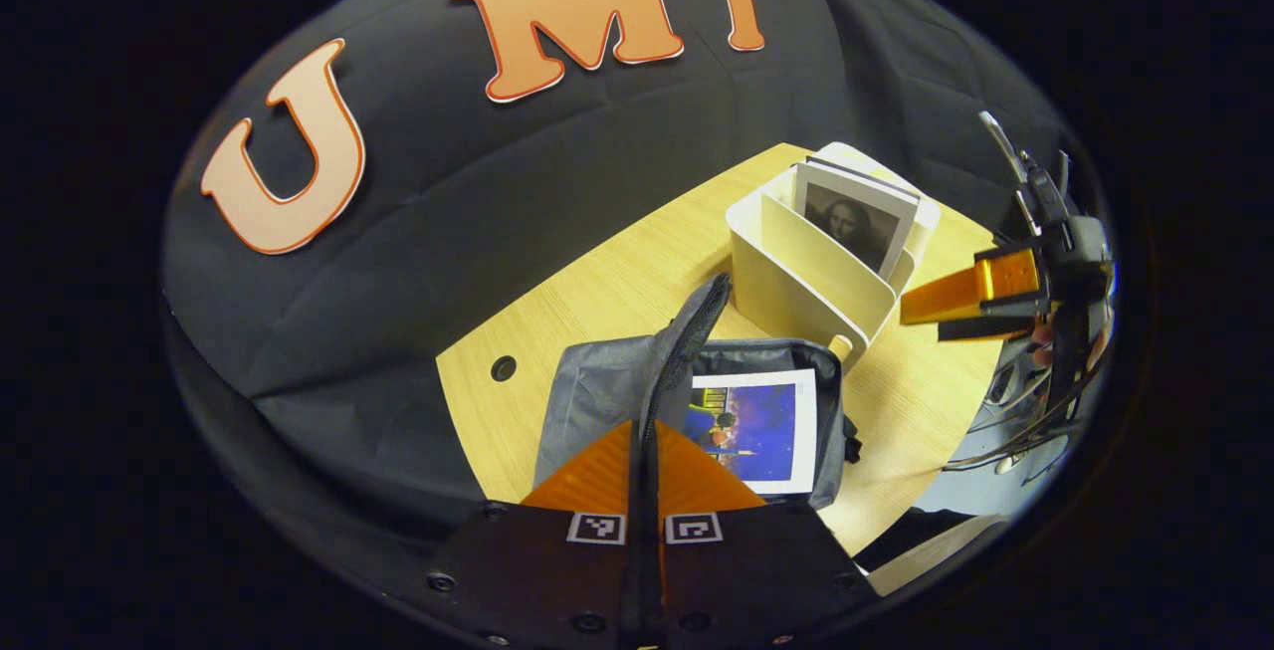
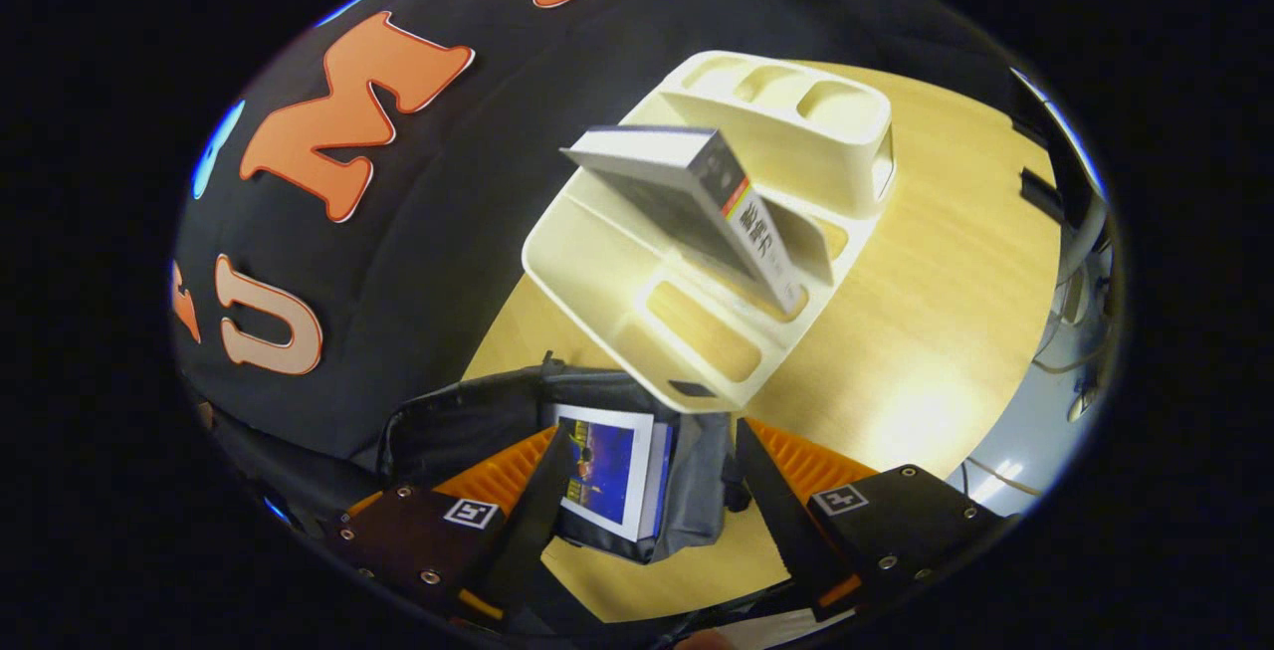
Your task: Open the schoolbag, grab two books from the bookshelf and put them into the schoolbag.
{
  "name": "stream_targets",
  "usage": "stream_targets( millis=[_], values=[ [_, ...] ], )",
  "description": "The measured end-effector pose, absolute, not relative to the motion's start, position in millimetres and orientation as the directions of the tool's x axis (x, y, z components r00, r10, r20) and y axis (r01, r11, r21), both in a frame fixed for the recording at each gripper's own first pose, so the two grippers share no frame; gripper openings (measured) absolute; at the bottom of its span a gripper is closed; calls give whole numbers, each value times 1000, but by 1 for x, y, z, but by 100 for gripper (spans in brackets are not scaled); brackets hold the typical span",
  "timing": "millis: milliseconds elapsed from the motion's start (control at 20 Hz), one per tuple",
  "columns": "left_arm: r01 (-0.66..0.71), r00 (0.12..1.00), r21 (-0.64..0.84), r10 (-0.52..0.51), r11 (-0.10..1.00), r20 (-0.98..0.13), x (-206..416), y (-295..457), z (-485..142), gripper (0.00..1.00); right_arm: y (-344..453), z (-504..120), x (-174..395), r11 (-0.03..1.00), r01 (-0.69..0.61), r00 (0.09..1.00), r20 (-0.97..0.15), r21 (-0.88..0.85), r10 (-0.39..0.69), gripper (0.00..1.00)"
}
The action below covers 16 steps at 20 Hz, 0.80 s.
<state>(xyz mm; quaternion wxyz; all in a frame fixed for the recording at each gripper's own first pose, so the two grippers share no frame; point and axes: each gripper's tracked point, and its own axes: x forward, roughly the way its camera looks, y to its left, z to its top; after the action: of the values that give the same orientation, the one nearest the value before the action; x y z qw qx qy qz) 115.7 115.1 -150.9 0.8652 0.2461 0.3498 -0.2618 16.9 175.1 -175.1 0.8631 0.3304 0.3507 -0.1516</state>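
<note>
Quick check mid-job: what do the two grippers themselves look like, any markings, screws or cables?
Left gripper: dark flat body with screws, a square black-and-white marker at each finger's base. Right gripper: similar dark plates with screws, one square marker on each, ribbed finger faces. Seen from the left gripper view, thin cables run behind it.

The grey schoolbag (image 1: 597, 381) lies open on the table, its flap raised upright. One book (image 2: 607, 471) with a blue cover is seen flat inside it. A second book (image 2: 697, 202) – leaning, spine outward – stands in the cream bookshelf (image 2: 637, 302) just behind.

Each gripper (image 2: 647, 491) carries black screwed plates, square markers
</note>
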Motion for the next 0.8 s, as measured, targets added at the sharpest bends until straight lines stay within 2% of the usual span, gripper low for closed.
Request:
stream_targets(
  millis=[250, 500, 800],
  values=[
    [611, 617, 224, -279, 759, -736, 108, 118, -158, 1, 117, -134, 13, 804, 493, 710, -688, 333, -151, 98],
    [588, 622, 208, -273, 781, -734, 102, 111, -162, 1, 88, -92, 41, 899, 415, 709, -669, 142, -222, 98],
    [514, 628, 173, -232, 840, -743, 98, 105, -167, 0, 85, -73, 100, 963, 271, 694, -690, -11, -203, 99]
  ],
)
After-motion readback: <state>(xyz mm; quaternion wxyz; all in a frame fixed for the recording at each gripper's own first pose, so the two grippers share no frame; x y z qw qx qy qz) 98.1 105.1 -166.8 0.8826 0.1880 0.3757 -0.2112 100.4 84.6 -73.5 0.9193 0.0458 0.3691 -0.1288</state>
